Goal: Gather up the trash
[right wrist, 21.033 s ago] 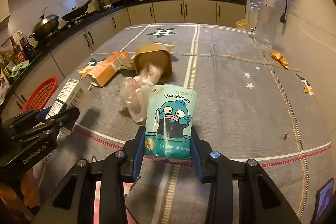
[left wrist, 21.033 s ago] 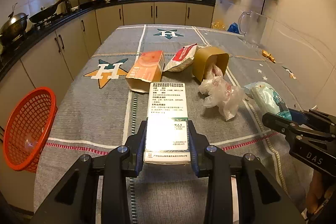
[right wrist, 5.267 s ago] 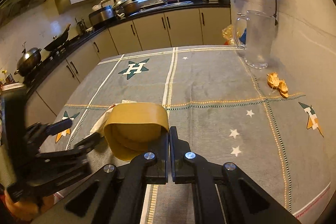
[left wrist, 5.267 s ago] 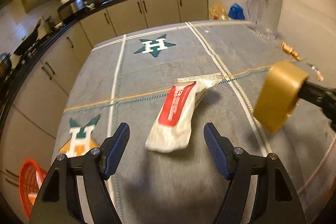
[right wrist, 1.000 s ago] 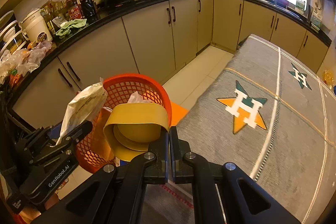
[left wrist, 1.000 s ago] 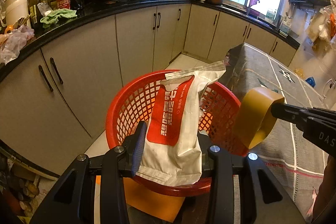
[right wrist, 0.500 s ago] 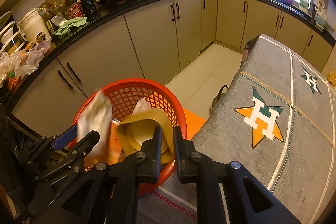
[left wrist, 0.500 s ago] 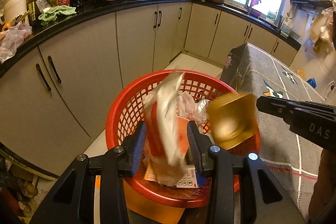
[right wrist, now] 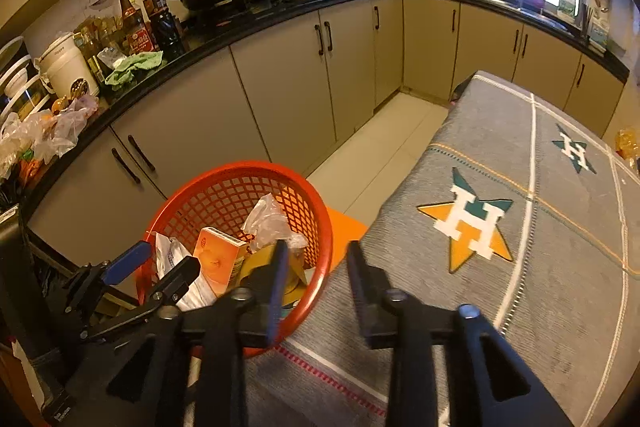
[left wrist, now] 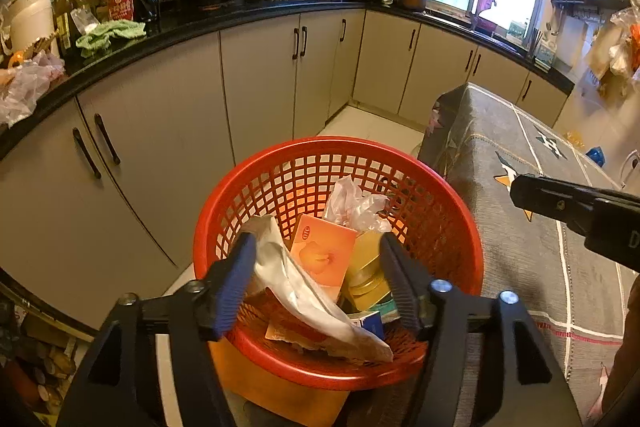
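Left gripper (left wrist: 316, 267) over the red basket (left wrist: 460, 223), jaws spread, just been opening, nothing pinched between them. White-and-red snack bag (left wrist: 312, 299) lies in the basket under it, slanting from 10 o'clock down to 5 o'clock, its upper end just beside the left pad but loose. Next to the bag at 1 o'clock: orange box (left wrist: 324, 255), leaning. At 12 o'clock of the box, crumpled clear plastic bag (left wrist: 356, 207). At 3 o'clock of the box, the yellow cup (left wrist: 366, 267), tipped on its side against the basket wall. A small blue-and-white box (left wrist: 370, 323) sits low at 5 o'clock; can't read more of it.

Right gripper (right wrist: 314, 267) hangs at the basket's 4 o'clock rim, where it meets the table edge. Jaws parted, just been opening, empty; I see the left finger over the cup, the right one over the grey tablecloth (right wrist: 560, 267). In my right wrist view the left gripper shows at 8 o'clock, blue pad up.

Basket stands on the floor on an orange mat (right wrist: 344, 231), between the cabinets (left wrist: 260, 87) at 10 o'clock and the table at 3 o'clock. Tablecloth bare in both views apart from its star prints.
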`<state>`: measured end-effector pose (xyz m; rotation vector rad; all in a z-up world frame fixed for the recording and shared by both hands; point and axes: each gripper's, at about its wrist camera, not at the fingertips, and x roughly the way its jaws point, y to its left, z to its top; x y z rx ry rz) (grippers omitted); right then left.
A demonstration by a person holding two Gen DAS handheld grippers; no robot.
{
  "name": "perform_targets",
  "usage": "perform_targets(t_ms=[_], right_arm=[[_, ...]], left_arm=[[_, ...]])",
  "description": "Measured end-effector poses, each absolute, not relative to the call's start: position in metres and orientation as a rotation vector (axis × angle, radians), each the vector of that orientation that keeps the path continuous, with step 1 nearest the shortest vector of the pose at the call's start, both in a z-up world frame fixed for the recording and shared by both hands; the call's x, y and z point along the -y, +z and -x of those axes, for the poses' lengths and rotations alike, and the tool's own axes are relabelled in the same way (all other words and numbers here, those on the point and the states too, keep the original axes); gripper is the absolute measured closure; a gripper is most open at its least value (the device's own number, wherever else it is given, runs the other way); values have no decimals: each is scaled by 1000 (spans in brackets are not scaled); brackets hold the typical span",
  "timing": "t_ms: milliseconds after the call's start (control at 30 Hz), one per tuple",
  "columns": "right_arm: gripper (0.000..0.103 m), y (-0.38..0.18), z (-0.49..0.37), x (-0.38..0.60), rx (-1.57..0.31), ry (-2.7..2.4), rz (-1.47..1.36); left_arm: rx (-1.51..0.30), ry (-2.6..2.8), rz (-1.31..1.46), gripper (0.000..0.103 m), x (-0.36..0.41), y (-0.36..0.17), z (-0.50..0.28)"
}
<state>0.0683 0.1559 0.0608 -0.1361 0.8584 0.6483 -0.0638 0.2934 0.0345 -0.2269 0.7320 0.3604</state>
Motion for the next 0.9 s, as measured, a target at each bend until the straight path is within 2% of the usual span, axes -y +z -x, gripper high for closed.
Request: perform_targets(t_ms=[167,400,533,900], right_arm=[[48,66,-58,-145,-826,623,151],[31,70,-45,-122,-790,573,153],[24,73,-36,-105,-753,527,163],[14,68,2,-56,-669,436,202]], left_arm=[[-697,393,191,19,-280,42,73],[-658,451,157,13,-269,51,88],[-633,492,141,11,-264,55,97],[-543,688,10,1,-225,63,130]])
